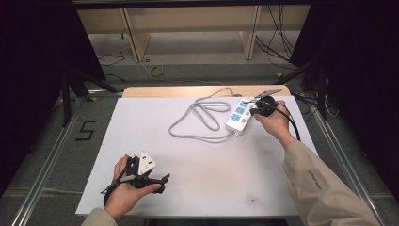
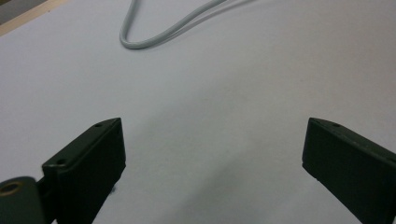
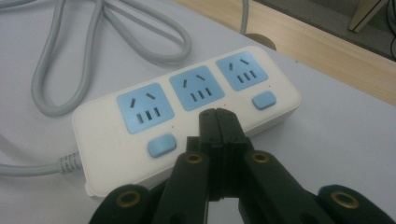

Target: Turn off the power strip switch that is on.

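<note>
A white power strip (image 1: 238, 116) with three blue sockets lies at the table's far right; its grey cable (image 1: 202, 115) loops off to the left. My right gripper (image 1: 254, 111) is shut with nothing between its jaws. In the right gripper view its tips (image 3: 217, 114) rest on the power strip (image 3: 187, 121) just below the middle socket, where that socket's blue switch would be; the other two blue switches (image 3: 161, 144) show. My left gripper (image 1: 162, 181) sits low at the front left, open over bare table. In the left gripper view (image 2: 212, 154) the jaws stand wide apart and empty.
The white table top (image 1: 197, 165) has a wooden strip (image 1: 179, 91) along its far edge. Wooden shelving (image 1: 188, 28) and loose cables (image 1: 277, 42) stand on the floor behind. Metal rails (image 1: 47, 160) run along both sides. A bend of the grey cable (image 2: 154, 35) lies ahead of the left gripper.
</note>
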`<state>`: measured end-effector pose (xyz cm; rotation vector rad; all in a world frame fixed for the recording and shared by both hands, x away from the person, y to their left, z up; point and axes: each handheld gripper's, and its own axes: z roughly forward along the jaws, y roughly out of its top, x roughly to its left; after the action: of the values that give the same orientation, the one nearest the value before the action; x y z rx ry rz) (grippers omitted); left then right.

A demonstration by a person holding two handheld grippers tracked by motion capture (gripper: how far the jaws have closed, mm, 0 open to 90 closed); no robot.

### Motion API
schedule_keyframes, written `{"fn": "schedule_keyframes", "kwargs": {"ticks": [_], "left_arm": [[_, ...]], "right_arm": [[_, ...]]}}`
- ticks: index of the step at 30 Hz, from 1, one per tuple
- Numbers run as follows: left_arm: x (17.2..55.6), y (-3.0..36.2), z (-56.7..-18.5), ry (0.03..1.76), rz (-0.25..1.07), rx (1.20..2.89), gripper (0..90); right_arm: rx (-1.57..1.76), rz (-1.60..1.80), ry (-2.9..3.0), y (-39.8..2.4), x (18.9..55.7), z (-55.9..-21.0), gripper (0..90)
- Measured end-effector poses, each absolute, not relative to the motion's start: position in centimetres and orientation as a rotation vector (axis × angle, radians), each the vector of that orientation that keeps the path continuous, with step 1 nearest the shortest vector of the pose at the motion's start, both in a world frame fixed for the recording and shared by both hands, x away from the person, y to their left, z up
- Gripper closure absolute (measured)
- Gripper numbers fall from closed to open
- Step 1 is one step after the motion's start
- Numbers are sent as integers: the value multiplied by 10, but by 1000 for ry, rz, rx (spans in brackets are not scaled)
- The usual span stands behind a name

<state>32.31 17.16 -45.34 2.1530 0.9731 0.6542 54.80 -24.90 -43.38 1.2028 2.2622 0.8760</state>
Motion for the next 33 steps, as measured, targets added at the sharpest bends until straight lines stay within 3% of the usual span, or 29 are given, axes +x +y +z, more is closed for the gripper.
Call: {"fn": "schedule_keyframes", "kwargs": {"ticks": [33], "left_arm": [[323,171,-453,971,656,2154,57]], "right_arm": [[1223,857,2272,-241,564,-441,900]]}}
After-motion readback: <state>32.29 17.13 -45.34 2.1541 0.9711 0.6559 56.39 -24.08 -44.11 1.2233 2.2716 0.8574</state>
